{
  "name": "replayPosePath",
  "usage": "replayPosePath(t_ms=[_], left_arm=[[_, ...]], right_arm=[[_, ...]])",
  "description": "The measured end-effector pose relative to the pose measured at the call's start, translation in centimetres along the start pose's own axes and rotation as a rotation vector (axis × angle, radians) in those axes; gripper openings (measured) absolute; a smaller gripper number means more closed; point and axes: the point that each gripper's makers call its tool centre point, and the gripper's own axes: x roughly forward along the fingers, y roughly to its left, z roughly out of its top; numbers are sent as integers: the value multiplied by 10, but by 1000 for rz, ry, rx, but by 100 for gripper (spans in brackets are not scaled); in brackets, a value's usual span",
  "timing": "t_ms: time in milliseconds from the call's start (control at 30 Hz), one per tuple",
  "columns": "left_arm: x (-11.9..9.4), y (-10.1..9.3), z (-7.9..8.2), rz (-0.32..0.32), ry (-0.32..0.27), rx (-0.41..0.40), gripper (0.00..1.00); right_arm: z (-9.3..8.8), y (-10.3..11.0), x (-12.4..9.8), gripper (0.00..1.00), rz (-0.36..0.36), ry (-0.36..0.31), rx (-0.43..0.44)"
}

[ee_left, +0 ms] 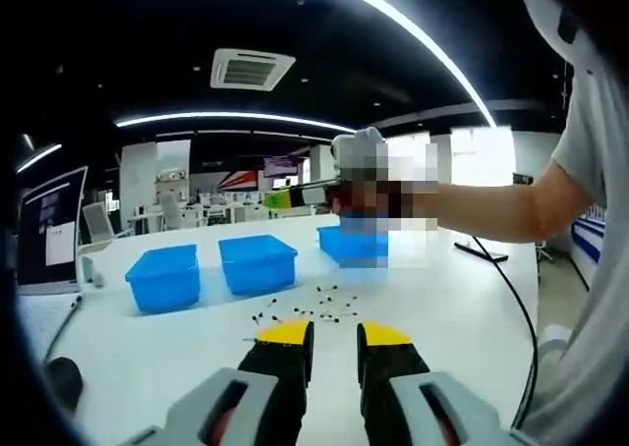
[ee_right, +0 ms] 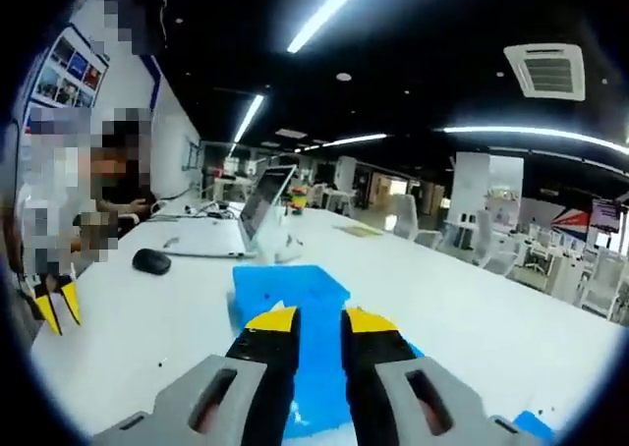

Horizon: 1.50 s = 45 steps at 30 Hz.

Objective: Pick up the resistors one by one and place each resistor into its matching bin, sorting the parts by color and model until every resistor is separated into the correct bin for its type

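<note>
The left claw [ee_left: 334,343] hangs spread and empty, low over the table [ee_left: 462,308]. The resistors [ee_left: 314,308] lie scattered straight ahead of its tips, nearer this claw than the other. Beyond them stand three blue bins [ee_left: 257,261]. The right claw [ee_right: 319,333], likewise spread and empty, hovers above one blue bin [ee_right: 295,299].

Laptop [ee_right: 257,210] open, mouse [ee_right: 151,261] near; ceiling vent [ee_left: 252,70].

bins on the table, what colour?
Blue: the three open plastic bins on the white table. Best seen in the left gripper view.
</note>
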Motion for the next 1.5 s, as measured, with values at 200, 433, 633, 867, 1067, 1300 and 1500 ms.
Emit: replayPosePath(t_ms=[200, 433, 633, 867, 1067, 1300, 1500], left_arm=[[-5, 8, 5, 22, -21, 0, 19], [-1, 12, -1, 23, -18, -31, 19], [3, 8, 3, 0, -40, -14, 12], [5, 6, -3, -29, -25, -34, 8], [5, 6, -8, -33, -4, -18, 7], [5, 11, -13, -21, 6, -5, 8], [5, 13, -15, -19, 4, -12, 8]], right_arm=[[14, 22, -11, 19, 78, 34, -68], [0, 47, -24, 19, 177, 170, -123], [-22, 70, -43, 18, 290, 349, -270], [-86, 110, -75, 17, 501, 699, -312], [-120, 118, -96, 14, 607, 877, -291], [-139, 111, -98, 14, 605, 954, -290], [-146, 109, -96, 11, 618, 966, -279]])
